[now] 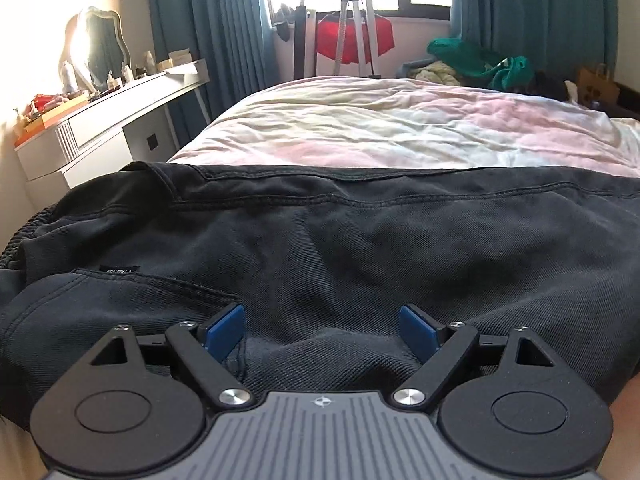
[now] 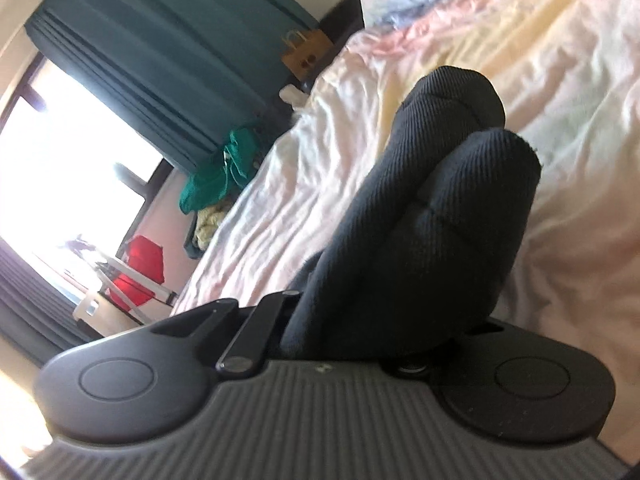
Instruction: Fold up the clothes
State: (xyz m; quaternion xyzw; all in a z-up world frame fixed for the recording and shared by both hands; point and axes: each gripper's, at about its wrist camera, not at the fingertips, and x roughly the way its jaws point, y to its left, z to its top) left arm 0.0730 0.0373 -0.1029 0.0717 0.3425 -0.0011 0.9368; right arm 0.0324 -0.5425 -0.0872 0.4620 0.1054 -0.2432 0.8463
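Note:
A black pair of pants (image 1: 320, 248) lies spread across the near end of the bed, its elastic waistband at the left. My left gripper (image 1: 322, 330) is open, its blue pads (image 1: 224, 330) resting on the dark cloth at its near edge, a fold of cloth between them. In the right wrist view my right gripper (image 2: 384, 320) is tilted and shut on a bunched part of the black pants (image 2: 432, 208), which rises above the bed and hides the fingertips.
The bed has a crumpled pastel sheet (image 1: 400, 128). A white dressing table (image 1: 108, 120) with a mirror and bottles stands left. Teal curtains, a red cloth on a rack (image 1: 352, 40) and a heap of green clothes (image 1: 480, 60) lie beyond the bed.

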